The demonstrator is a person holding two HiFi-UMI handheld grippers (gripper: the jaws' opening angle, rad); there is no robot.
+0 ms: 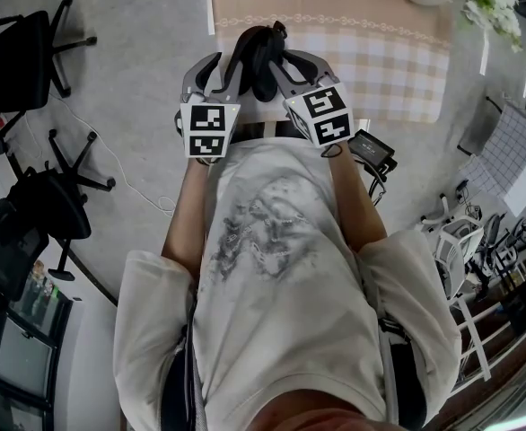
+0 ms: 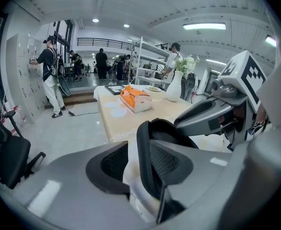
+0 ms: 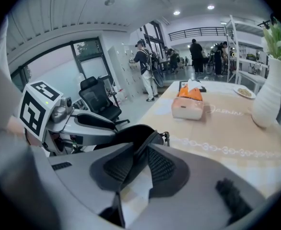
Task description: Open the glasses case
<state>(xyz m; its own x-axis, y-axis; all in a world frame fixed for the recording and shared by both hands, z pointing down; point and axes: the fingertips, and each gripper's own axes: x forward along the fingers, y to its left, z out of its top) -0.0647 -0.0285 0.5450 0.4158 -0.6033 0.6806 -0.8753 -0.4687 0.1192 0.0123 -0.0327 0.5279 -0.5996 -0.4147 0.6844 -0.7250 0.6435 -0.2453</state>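
Now the black hard-shell glasses case (image 1: 263, 57) lies lengthwise away from the person (image 1: 281, 268); the left hand-held gripper (image 2: 139, 147) pinches its left rim, the right hand-held gripper (image 3: 139, 152) the right.

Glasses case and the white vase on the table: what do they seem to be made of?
Glasses case: black, matte, no glints, with a thick rounded rim; probably a fabric- or leatherette-covered hard shell, though I can't be sure. White vase: smooth with a soft sheen, likely glazed ceramic, possibly plastic.
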